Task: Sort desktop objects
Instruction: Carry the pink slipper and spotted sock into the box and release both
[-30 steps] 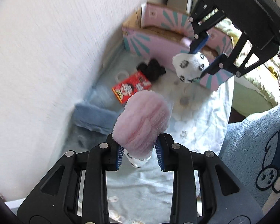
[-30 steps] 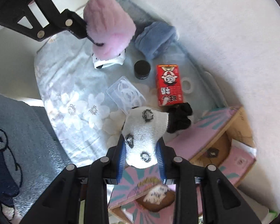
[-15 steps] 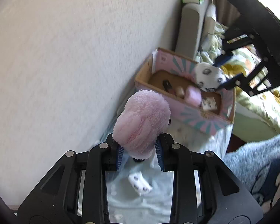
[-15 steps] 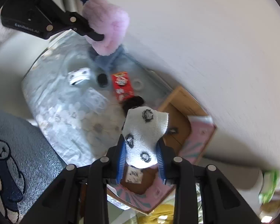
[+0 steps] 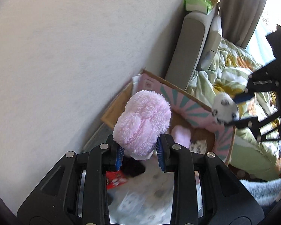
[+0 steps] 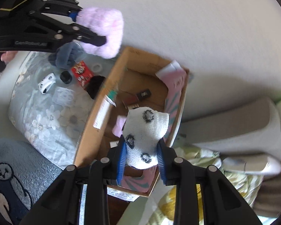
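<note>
Both claws have travelled away from the flowered tabletop cloth toward the cardboard box since a second ago. The left claw stays clamped on a fluffy pink sock bundle, now held in the air just short of the box's near wall. The right claw keeps its grip on a white sock with dark spots, hanging right above the box's open inside. Beside the box, the red packet and black cap lie on the cloth.
</note>
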A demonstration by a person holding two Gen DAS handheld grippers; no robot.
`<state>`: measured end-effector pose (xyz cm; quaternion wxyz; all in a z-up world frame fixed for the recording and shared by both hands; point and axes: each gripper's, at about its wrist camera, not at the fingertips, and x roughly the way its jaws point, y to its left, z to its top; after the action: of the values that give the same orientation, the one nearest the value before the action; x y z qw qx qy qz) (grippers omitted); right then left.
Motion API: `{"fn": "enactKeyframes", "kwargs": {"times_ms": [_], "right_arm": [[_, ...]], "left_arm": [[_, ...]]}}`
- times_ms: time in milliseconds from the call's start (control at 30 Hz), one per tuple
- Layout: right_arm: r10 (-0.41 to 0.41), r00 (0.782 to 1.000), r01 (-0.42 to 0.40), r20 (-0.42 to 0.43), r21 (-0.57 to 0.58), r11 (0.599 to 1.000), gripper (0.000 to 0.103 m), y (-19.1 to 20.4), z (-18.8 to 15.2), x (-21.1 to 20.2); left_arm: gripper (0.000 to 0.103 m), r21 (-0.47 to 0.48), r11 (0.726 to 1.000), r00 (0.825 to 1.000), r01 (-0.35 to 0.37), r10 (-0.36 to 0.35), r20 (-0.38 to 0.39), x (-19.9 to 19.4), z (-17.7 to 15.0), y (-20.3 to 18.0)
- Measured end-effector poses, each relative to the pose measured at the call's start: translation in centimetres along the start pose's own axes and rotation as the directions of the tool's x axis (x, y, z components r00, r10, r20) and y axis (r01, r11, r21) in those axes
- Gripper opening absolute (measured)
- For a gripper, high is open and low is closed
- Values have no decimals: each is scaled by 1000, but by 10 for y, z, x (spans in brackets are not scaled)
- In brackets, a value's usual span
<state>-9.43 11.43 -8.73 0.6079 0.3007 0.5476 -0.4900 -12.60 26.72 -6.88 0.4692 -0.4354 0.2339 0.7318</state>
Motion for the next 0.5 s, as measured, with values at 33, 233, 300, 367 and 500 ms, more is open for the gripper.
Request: {"fn": "enactKeyframes", "kwargs": {"times_ms": [33, 233, 300, 367, 500], "right_arm": [[8, 1000, -8, -8, 17, 1000, 28, -5, -5, 5], [60, 997, -54, -40, 130, 990, 28, -30, -35, 40], [77, 996, -70, -42, 154, 986, 28, -31, -41, 48], [95, 995, -86, -45, 164, 983, 28, -28, -46, 56], [129, 991, -118, -44, 190, 975, 28, -28, -52, 67]], "left_arm": [[26, 7, 1000, 1000, -2, 2, 6, 9, 4, -6], [26, 19, 1000, 1000, 6, -6, -27, 61, 16, -24], [26, 23, 1000, 998, 14, -12, -58, 81, 18, -28], [26, 26, 1000, 997, 13, -11, -75, 95, 18, -31], [26, 32, 999, 995, 16, -13, -101, 116, 21, -38]]}}
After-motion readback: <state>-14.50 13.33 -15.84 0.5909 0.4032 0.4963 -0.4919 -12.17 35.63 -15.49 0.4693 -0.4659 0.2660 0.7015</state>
